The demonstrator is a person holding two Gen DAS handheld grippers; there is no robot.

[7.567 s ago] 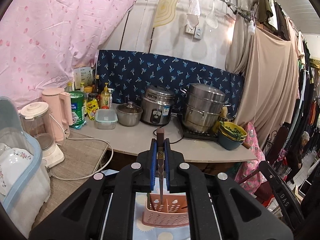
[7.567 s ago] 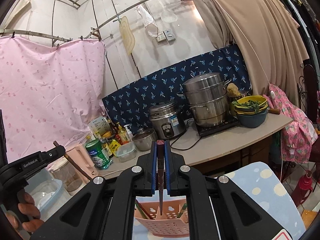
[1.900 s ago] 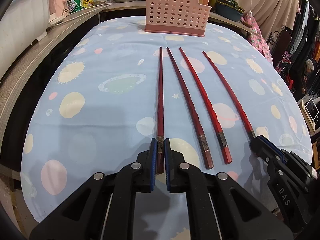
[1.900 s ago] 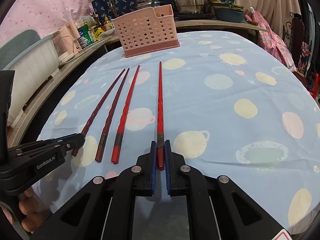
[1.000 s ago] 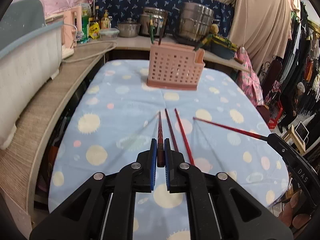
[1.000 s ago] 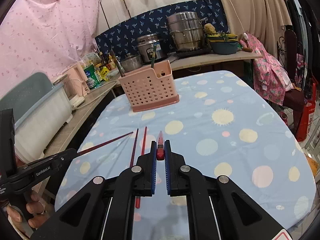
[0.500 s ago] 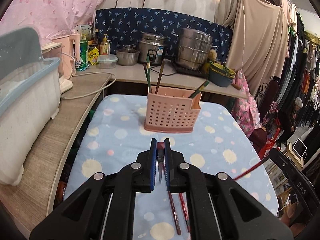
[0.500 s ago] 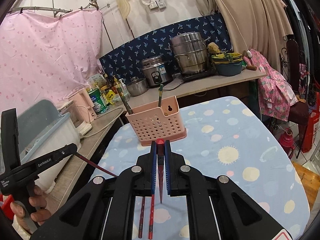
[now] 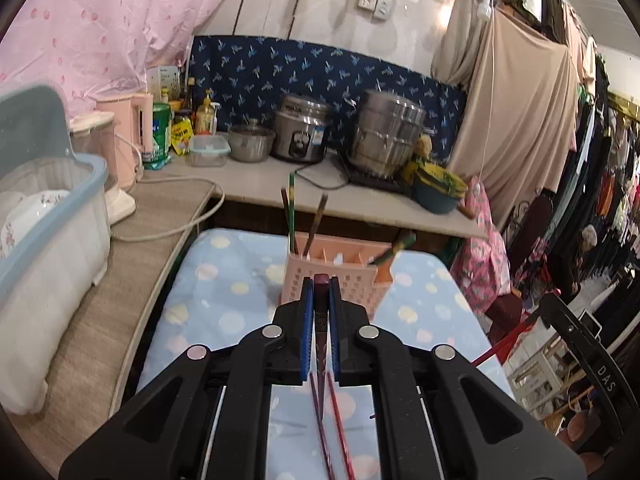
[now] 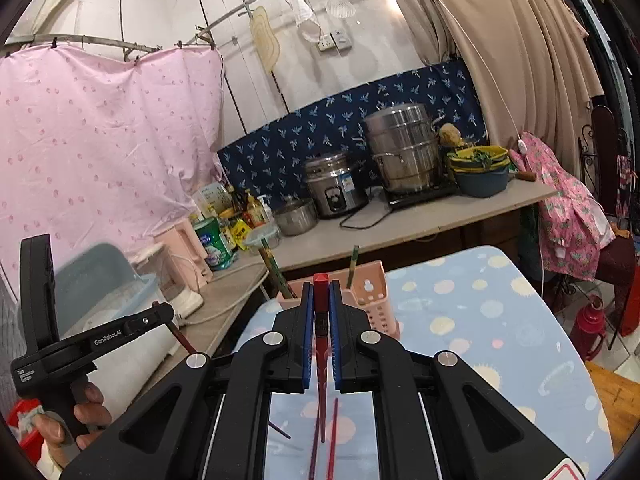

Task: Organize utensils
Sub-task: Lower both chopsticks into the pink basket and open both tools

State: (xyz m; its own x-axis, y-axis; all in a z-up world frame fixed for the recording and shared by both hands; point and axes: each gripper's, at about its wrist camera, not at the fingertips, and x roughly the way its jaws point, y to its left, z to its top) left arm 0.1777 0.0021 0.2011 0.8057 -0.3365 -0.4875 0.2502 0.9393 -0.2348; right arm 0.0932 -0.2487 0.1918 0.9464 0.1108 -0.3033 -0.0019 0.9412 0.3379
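My left gripper [image 9: 319, 300] is shut on a dark red chopstick [image 9: 320, 344], held upright with its tip pointing down above the table. My right gripper [image 10: 321, 304] is shut on a bright red chopstick [image 10: 321, 360], also hanging point down. A pink perforated utensil basket [image 9: 352, 280] stands just beyond both grippers; it also shows in the right wrist view [image 10: 372, 300]. It holds several chopsticks [image 9: 292, 216]. Two red chopsticks [image 9: 336, 428] lie on the blue spotted tablecloth [image 9: 224, 292] below the grippers.
A counter [image 9: 256, 184] behind the table carries a rice cooker [image 9: 302, 128], a steel steamer pot [image 9: 386, 136], bowls [image 9: 436, 188] and bottles. A blue dish tub with plates [image 9: 48, 208] sits at the left. Clothes hang at the right.
Both grippers have risen and tilted up with their chopsticks since half a second ago. The basket now sits closer below the fingertips. A second ago the chopsticks pointed forward over the table.
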